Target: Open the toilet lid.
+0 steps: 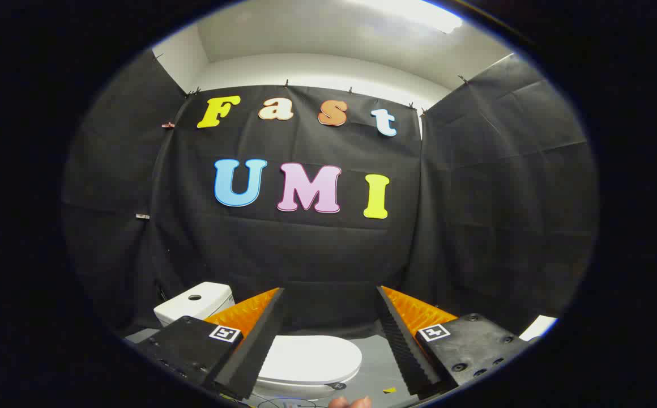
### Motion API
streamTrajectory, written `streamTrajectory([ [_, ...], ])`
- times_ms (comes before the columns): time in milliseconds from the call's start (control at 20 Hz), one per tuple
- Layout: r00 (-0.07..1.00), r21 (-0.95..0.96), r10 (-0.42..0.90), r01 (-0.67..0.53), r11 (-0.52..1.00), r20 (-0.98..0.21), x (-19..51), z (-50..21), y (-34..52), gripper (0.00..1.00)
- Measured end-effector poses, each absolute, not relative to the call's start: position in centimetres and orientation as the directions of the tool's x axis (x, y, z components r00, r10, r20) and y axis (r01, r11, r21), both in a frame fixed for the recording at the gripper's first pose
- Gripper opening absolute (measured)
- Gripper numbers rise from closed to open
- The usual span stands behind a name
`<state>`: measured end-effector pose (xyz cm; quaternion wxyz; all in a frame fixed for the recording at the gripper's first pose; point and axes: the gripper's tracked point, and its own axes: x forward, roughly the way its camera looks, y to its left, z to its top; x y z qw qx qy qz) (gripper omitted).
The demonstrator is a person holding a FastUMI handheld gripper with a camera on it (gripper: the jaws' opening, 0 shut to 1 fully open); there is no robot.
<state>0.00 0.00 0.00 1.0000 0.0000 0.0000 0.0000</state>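
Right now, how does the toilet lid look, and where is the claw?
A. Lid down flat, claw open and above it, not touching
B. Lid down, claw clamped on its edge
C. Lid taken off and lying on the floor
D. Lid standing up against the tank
A: the white toilet lid lies flat on the bowl, and the claw hangs open above it, fingers spread, gripping nothing.

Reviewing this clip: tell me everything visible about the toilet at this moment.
The toilet is white and glossy, like ceramic with a plastic lid. Its oval lid lies flat and closed over the bowl. The boxy tank, with a round button on top, stands behind it against the black cloth wall. It sits on a grey floor. The gripper is open, fingers apart; the lid shows between them, untouched.
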Motion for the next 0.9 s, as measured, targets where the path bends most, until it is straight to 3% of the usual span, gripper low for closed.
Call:
streamTrajectory([
  [900, 1.000, -0.025, -0.010, 0.010, 1.000, 0.010, -0.4, 0.3, 0.7, 0.98],
])
